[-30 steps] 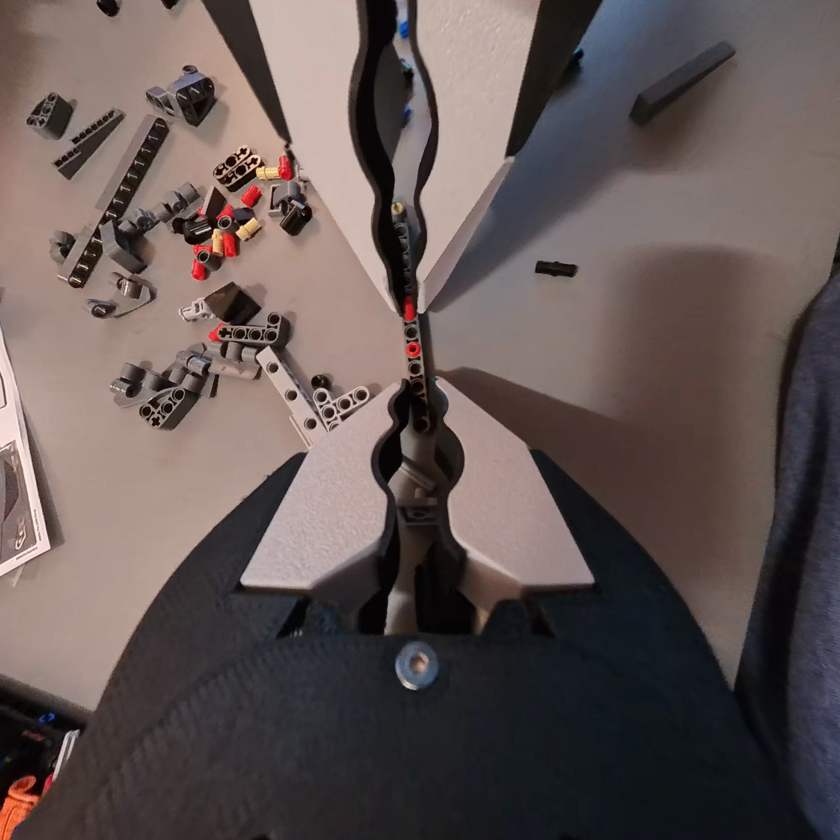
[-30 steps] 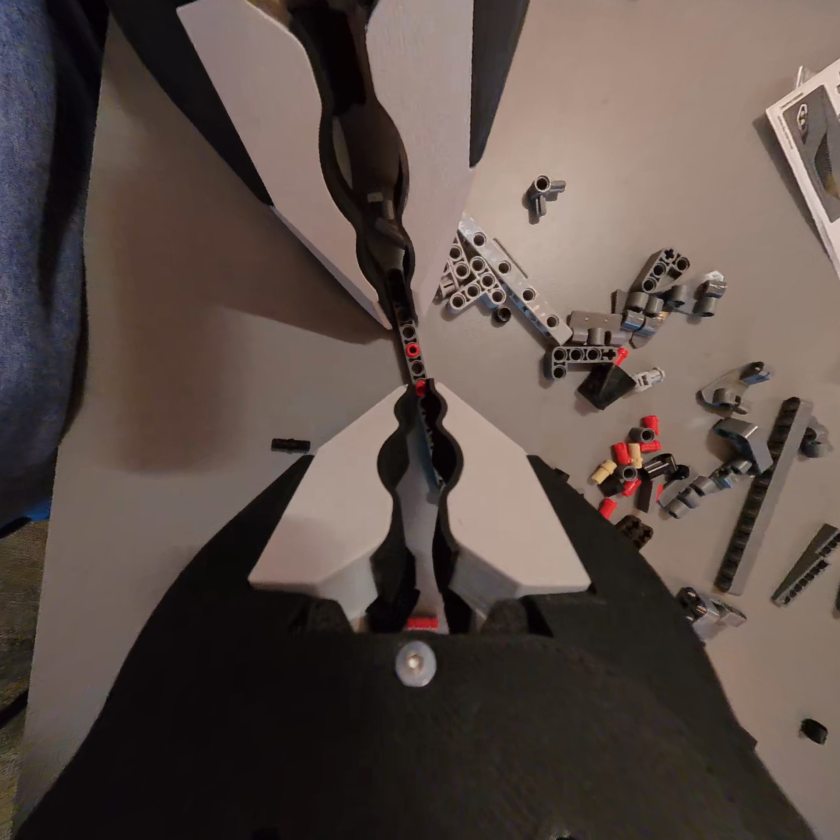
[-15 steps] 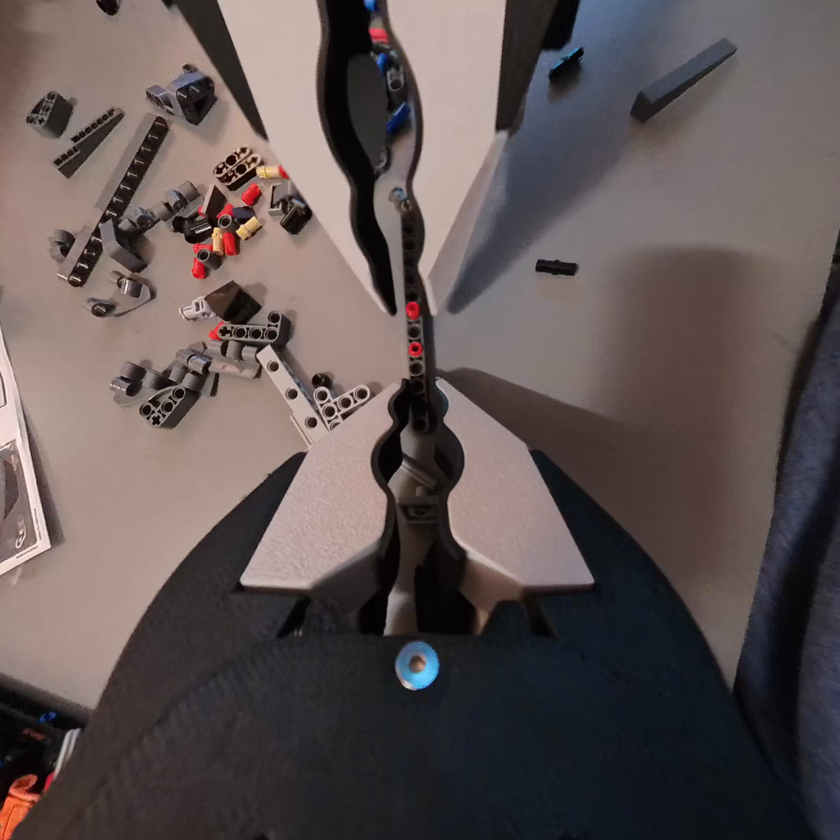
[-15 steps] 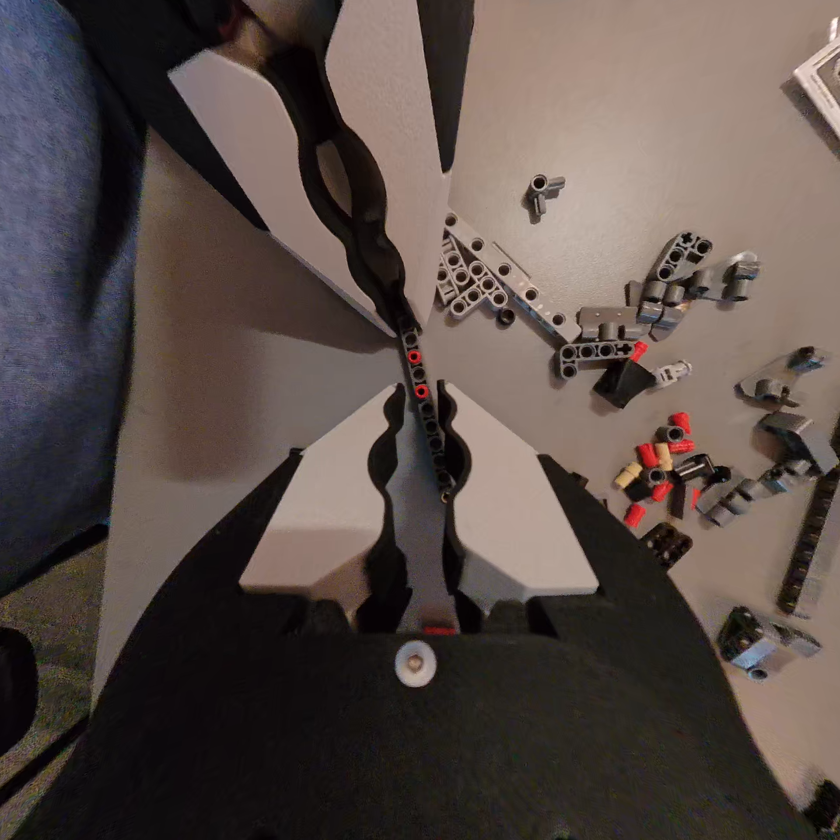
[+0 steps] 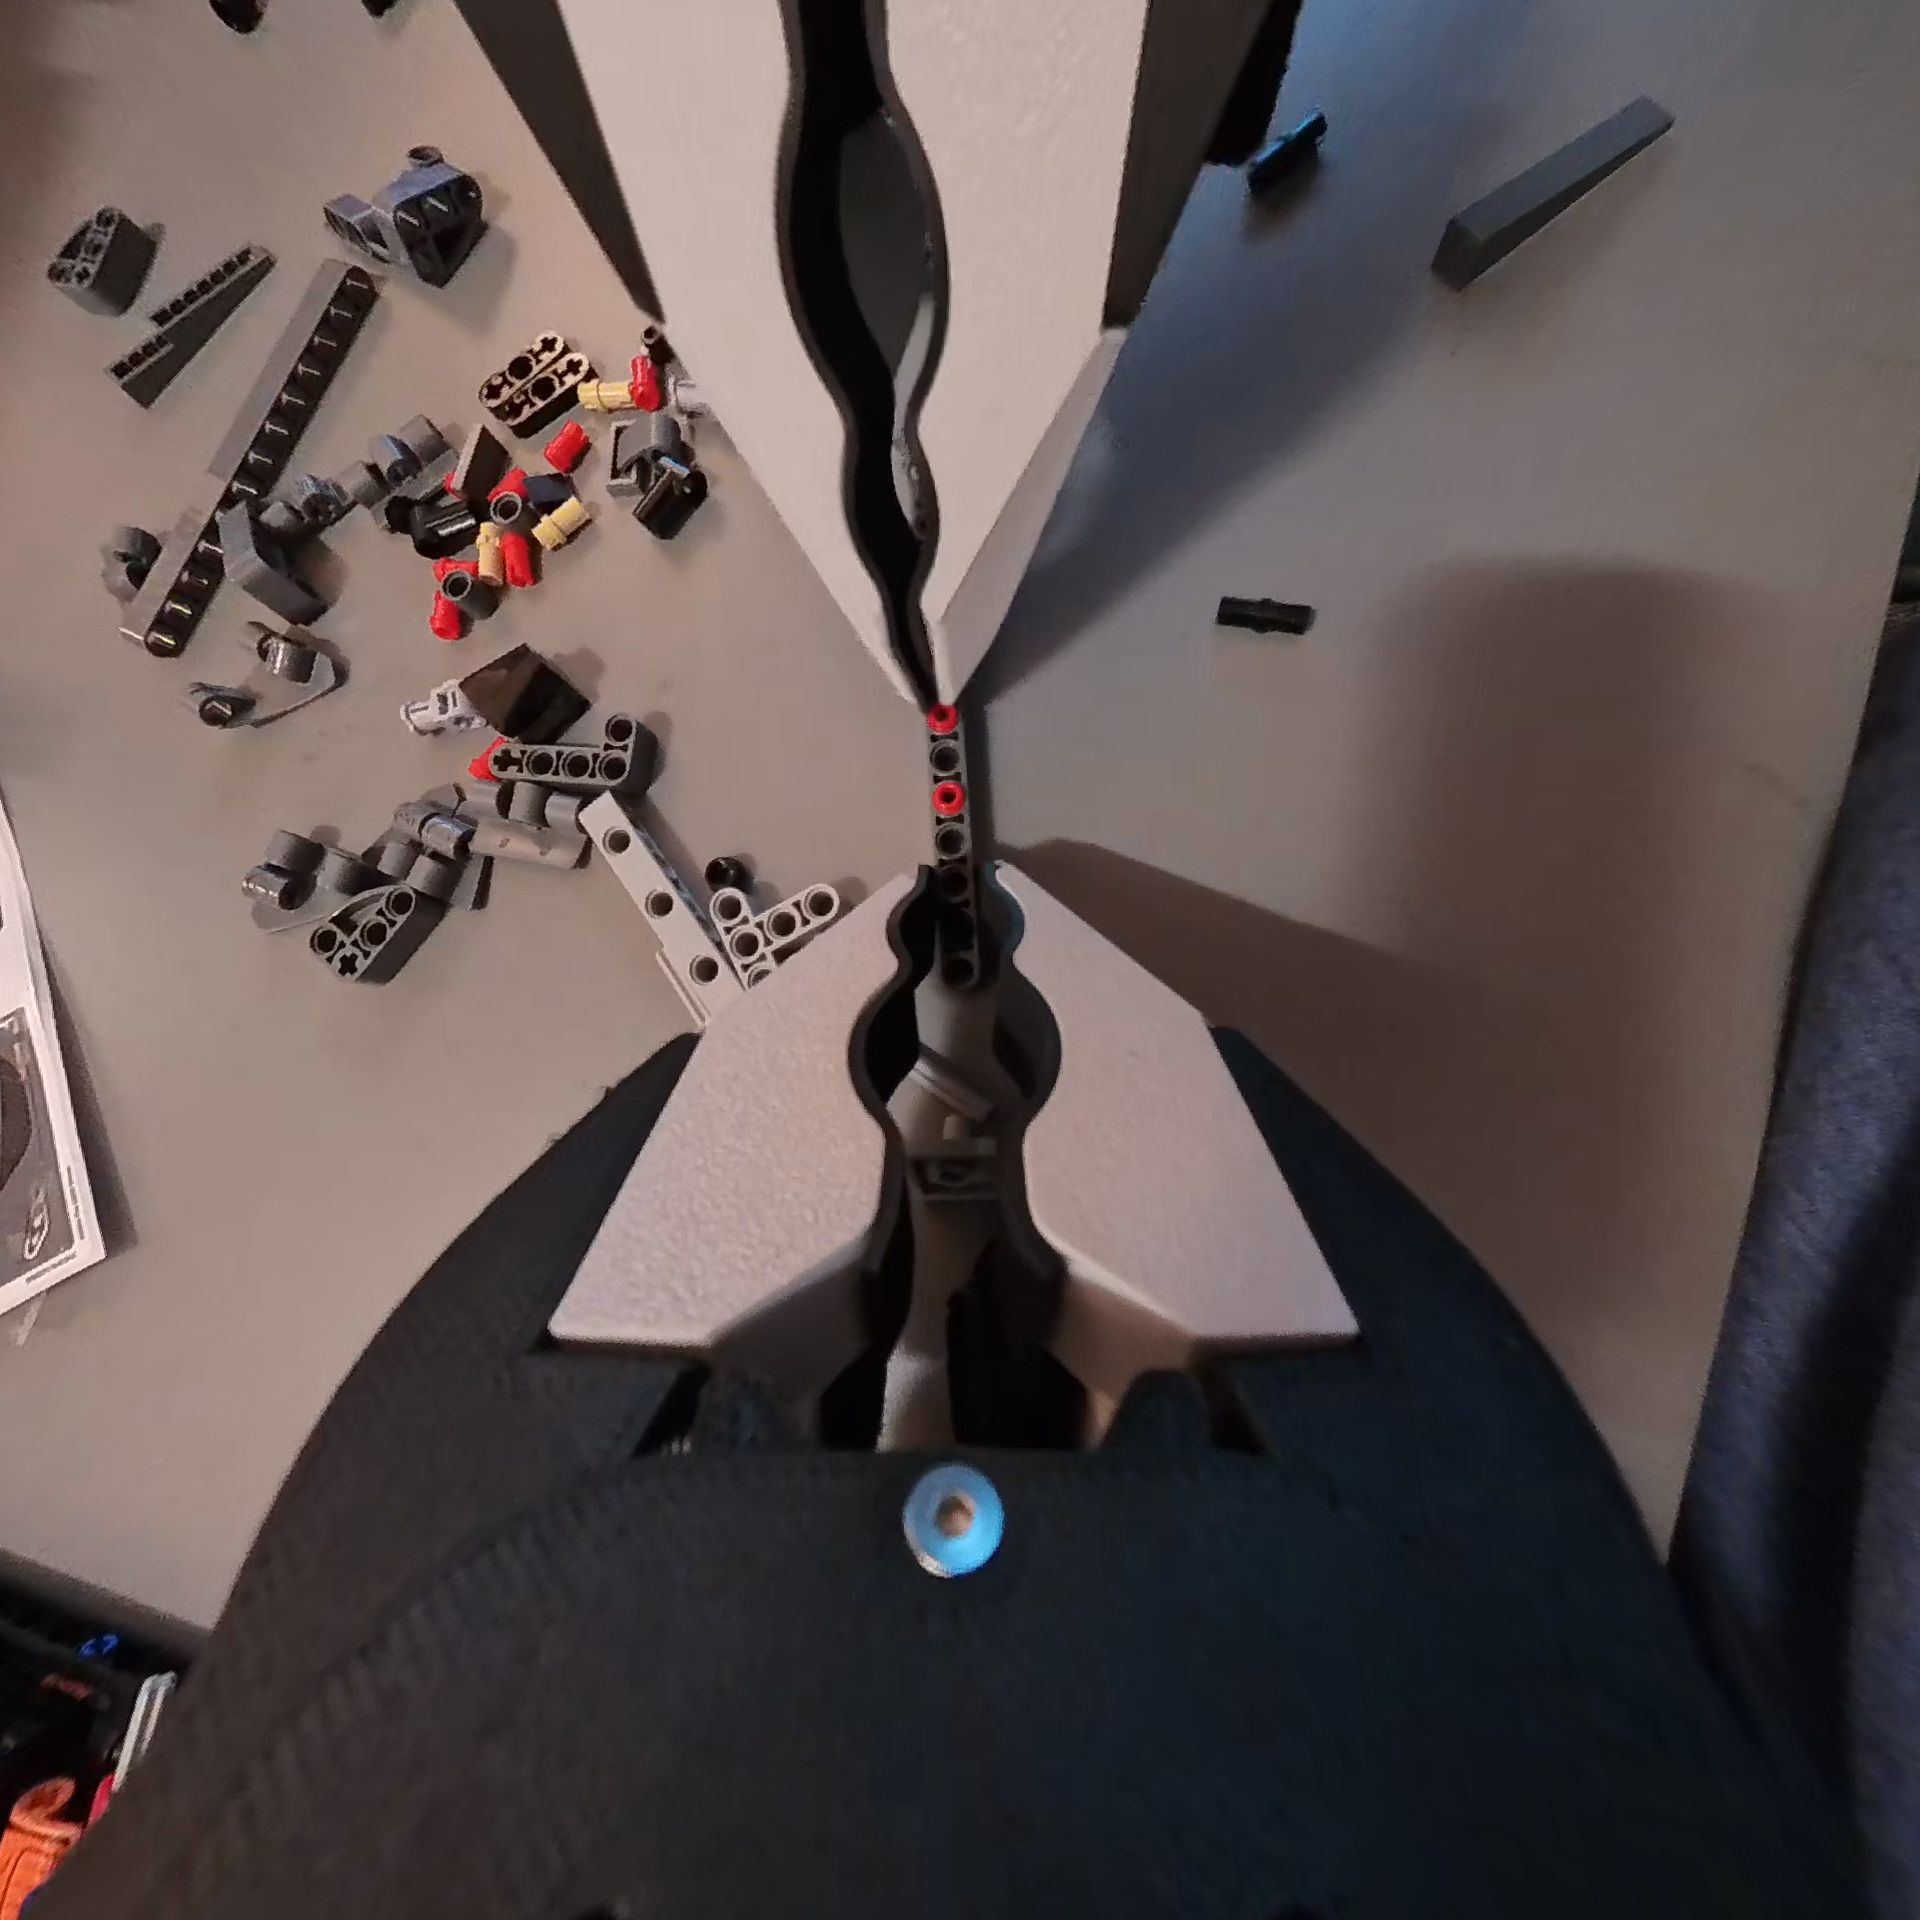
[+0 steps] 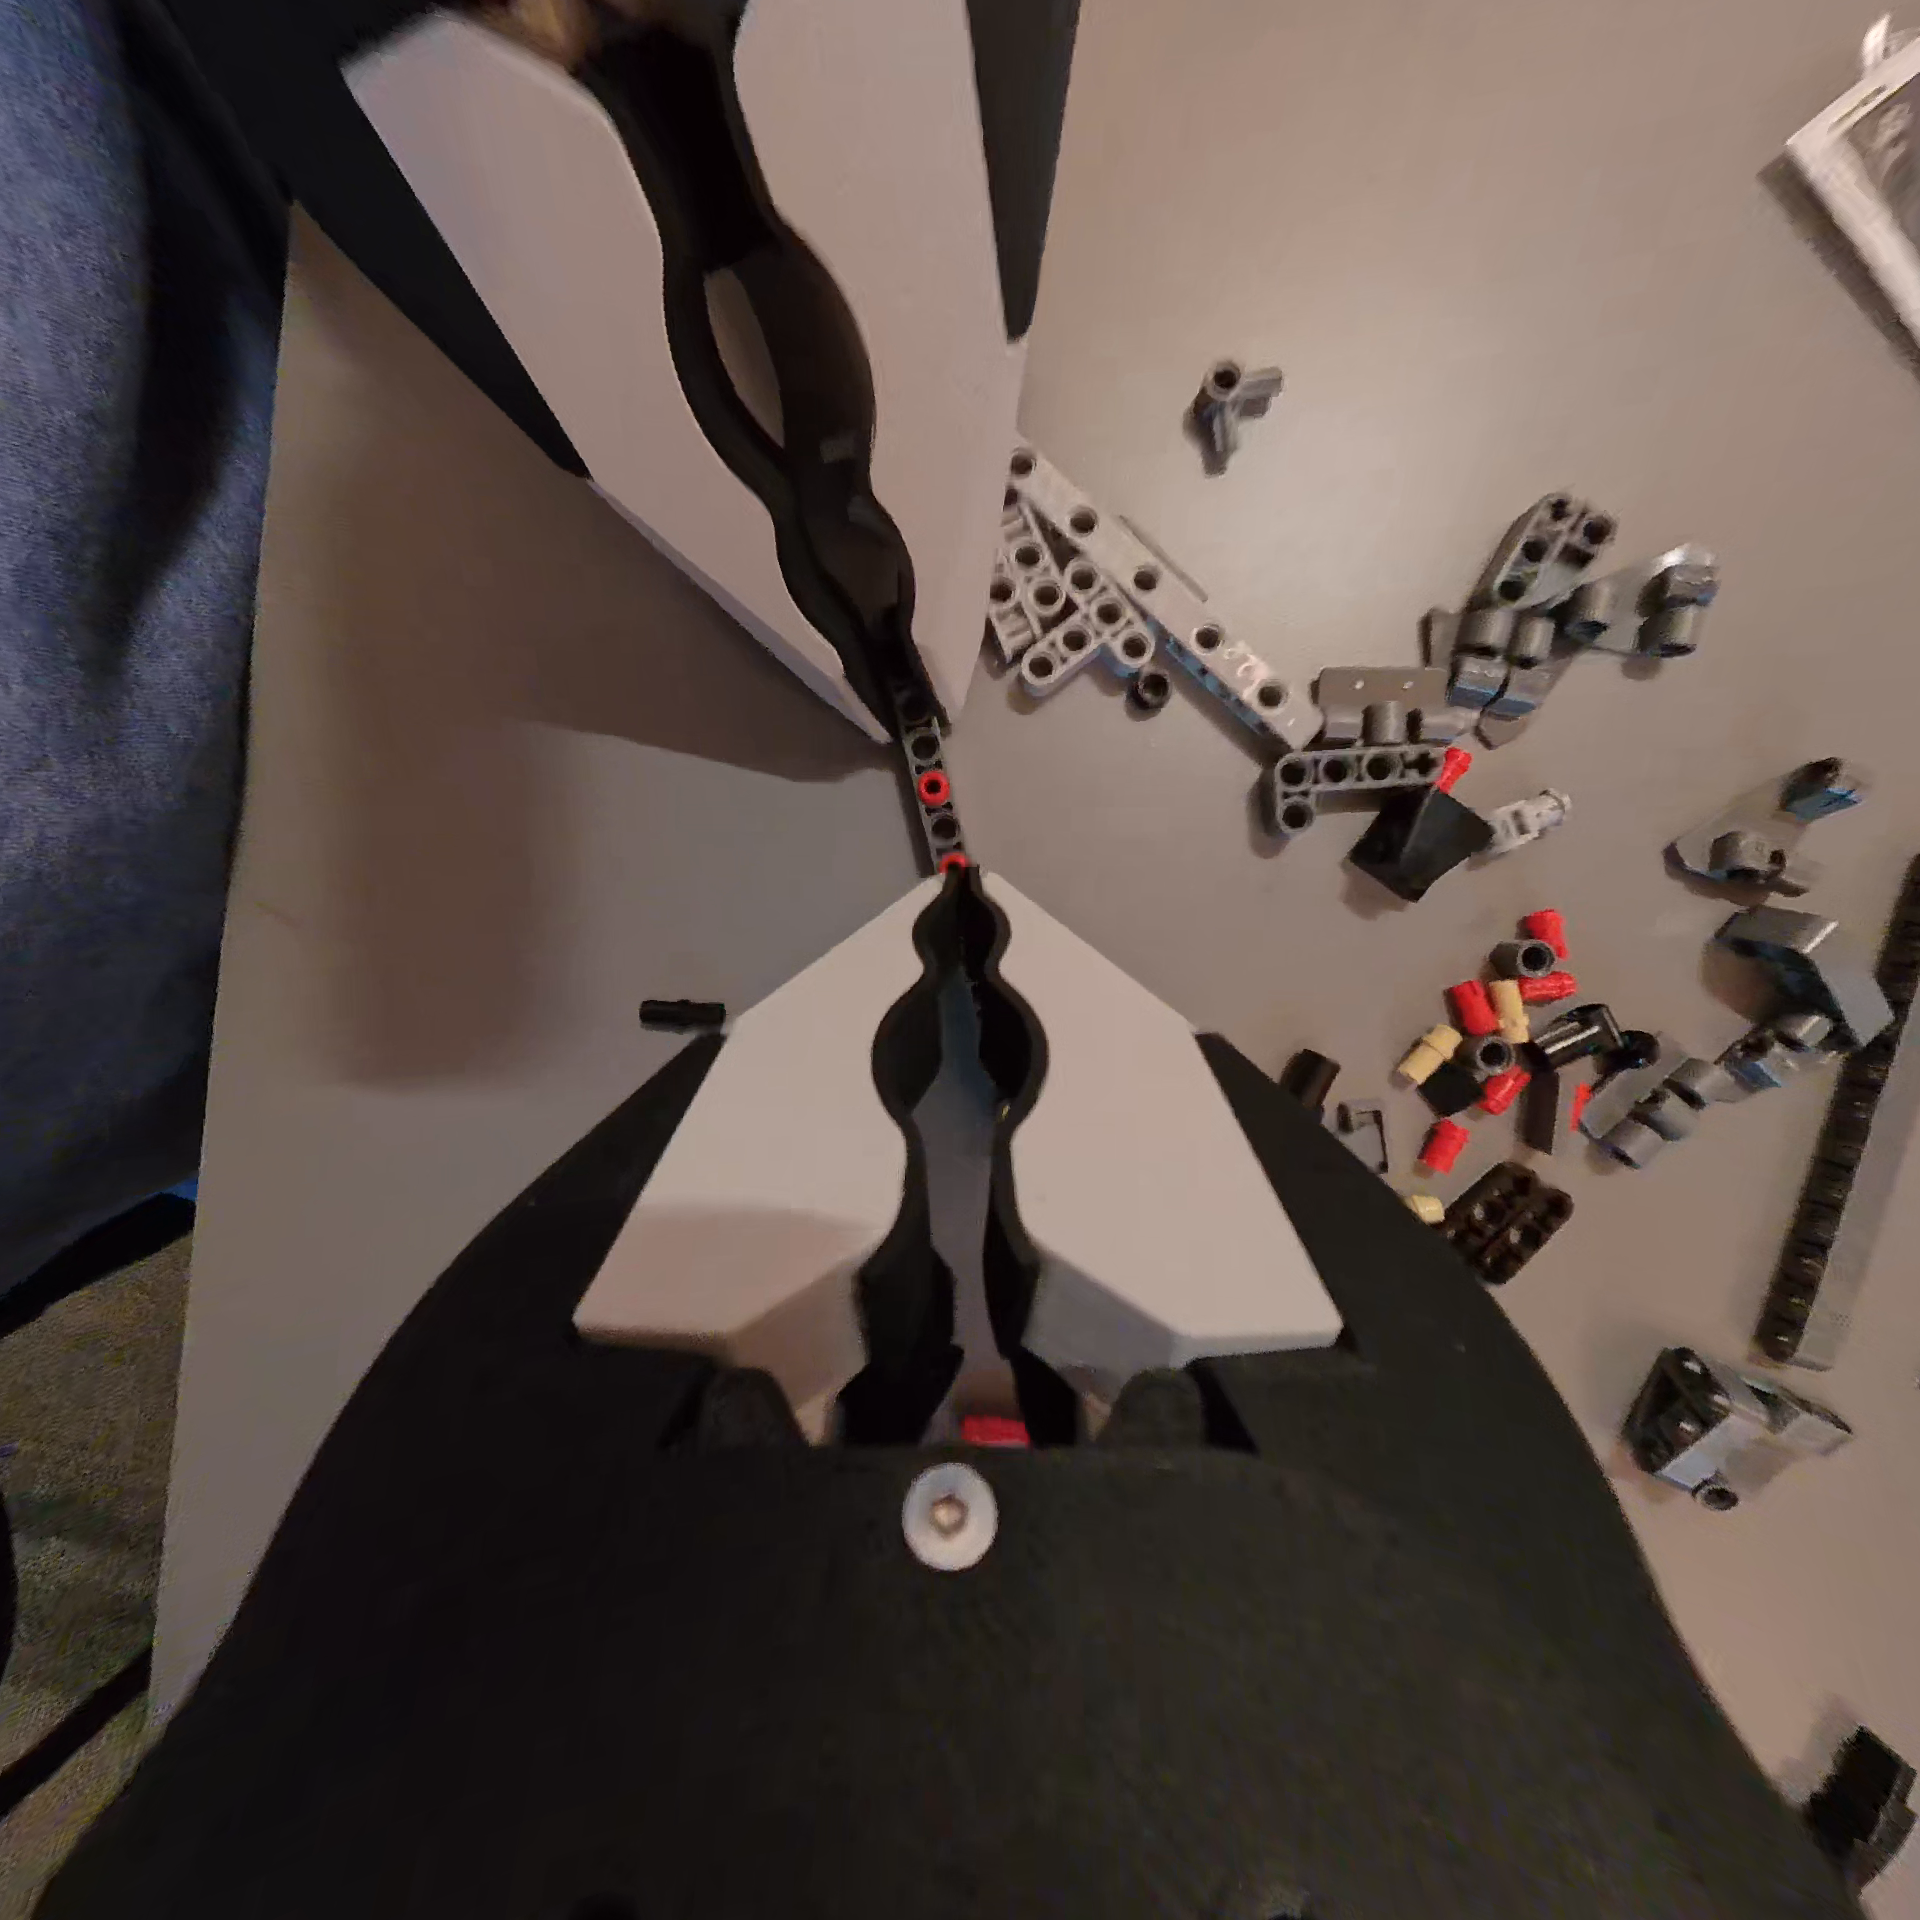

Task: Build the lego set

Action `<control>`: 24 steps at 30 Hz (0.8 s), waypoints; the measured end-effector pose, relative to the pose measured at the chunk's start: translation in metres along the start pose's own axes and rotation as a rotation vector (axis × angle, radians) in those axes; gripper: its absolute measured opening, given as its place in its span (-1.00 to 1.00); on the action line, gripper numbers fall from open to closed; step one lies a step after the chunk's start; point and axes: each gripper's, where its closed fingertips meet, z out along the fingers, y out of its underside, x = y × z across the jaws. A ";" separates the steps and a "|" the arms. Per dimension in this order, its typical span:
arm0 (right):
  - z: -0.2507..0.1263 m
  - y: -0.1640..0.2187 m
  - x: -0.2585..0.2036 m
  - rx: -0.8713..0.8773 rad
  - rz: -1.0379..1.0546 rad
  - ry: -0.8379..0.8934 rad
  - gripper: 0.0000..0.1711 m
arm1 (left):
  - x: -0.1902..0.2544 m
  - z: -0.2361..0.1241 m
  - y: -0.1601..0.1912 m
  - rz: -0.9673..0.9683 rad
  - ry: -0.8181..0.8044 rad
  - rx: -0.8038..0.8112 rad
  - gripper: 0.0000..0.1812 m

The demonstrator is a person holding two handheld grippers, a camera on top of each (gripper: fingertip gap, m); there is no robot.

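Grey tabletop (image 5: 1455, 727), seen from above. Far left: white instruction booklet (image 5: 31, 1122) at edge. Left-centre: loose lego pcs (image 5: 499, 520), grey, black, red, tan, w/ long black studded beam (image 5: 260, 457) among them. Centre: black holed beam (image 5: 951, 821) w/ two red pins, held above tabletop betw. both grippers. Left gripper (image 5: 951, 883) fingers clamped on one end; right gripper (image 6: 956, 878) fingers clamped on other end. Right: small black pin (image 5: 1262, 615), dark wedge pc (image 5: 1548, 192), lying apart.

Grey table (image 5: 1455, 727), scattered grey, black and red lego pieces (image 5: 499, 540), booklet (image 5: 31, 1143) at its edge
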 end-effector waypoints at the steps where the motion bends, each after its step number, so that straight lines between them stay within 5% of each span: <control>1: 0.000 -0.001 0.000 0.002 0.001 0.000 -1.00 | 0.000 0.000 0.000 0.000 0.003 -0.001 -0.94; 11: -0.018 -0.013 0.004 0.123 0.043 0.014 -0.98 | 0.002 0.001 -0.002 -0.007 0.004 0.014 -0.94; 14: -0.039 -0.014 0.014 0.191 0.062 0.075 -0.93 | 0.002 -0.006 -0.008 -0.017 0.000 0.040 -0.74; 16: -0.051 -0.013 0.017 0.254 0.073 0.102 -0.92 | -0.004 -0.015 -0.014 -0.031 -0.020 0.061 -0.62; 24: -0.082 -0.012 0.019 0.487 0.057 0.160 -0.94 | -0.056 -0.080 -0.042 -0.002 -0.206 0.138 -0.67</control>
